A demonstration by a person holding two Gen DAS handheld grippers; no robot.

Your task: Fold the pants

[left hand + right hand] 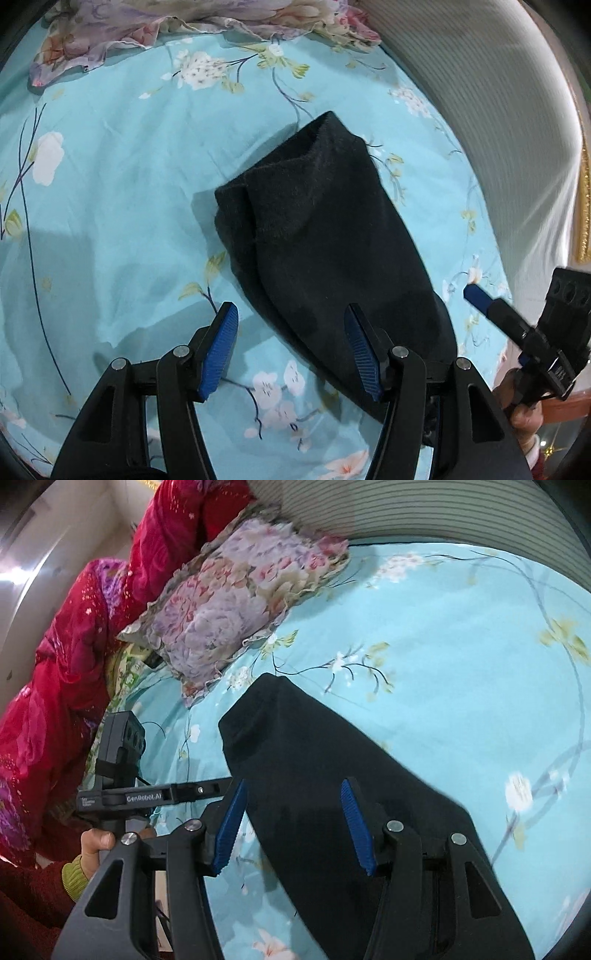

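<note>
The black pants (314, 236) lie folded in a narrow stack on the light blue floral bedsheet (110, 206). They also show in the right wrist view (332, 760). My left gripper (291, 317) is open and empty, just above the near end of the pants. My right gripper (291, 794) is open and empty, its jaws wide over the near part of the pants. The right gripper's blue tip also shows in the left wrist view (476, 295), beside the pants' right edge. The left gripper's body also shows in the right wrist view (147, 794).
A floral pillow (236, 598) lies at the head of the bed, also seen in the left wrist view (155, 26). A red quilt (74, 646) is piled to the left. A white ribbed headboard (498, 110) borders the bed.
</note>
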